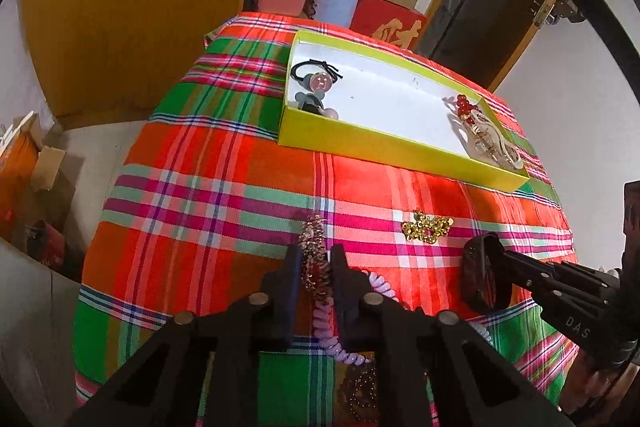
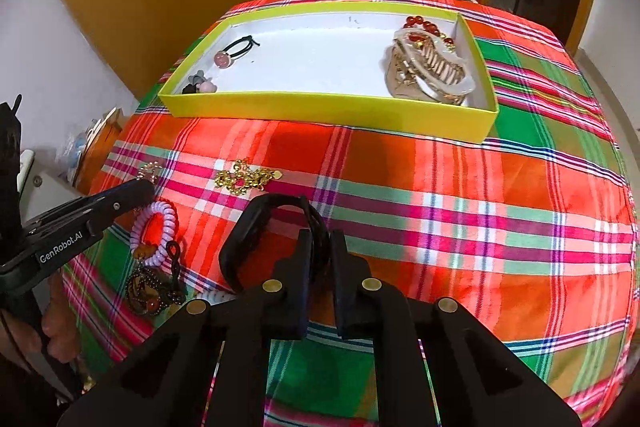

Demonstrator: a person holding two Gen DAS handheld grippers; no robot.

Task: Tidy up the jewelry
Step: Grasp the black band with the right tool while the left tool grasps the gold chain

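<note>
Black plastic is filling the right gripper (image 2: 320, 247): I am pinching a black hair clip (image 2: 256, 231) between its fingers. The left gripper (image 1: 316, 263) is pressing its fingers on a sparkly pink-and-silver bracelet (image 1: 314, 247) lying across a lilac spiral hair tie (image 1: 332, 339). Both pickups appear to be made; next I am judging a lift and carry to the yellow-green tray (image 2: 328, 105), already holding a claw clip (image 2: 430, 67) and red beads (image 2: 424, 25). A gold chain (image 2: 244, 179) is waiting on the plaid cloth (image 2: 480, 207). Boxes and a wooden door are standing behind.
</note>
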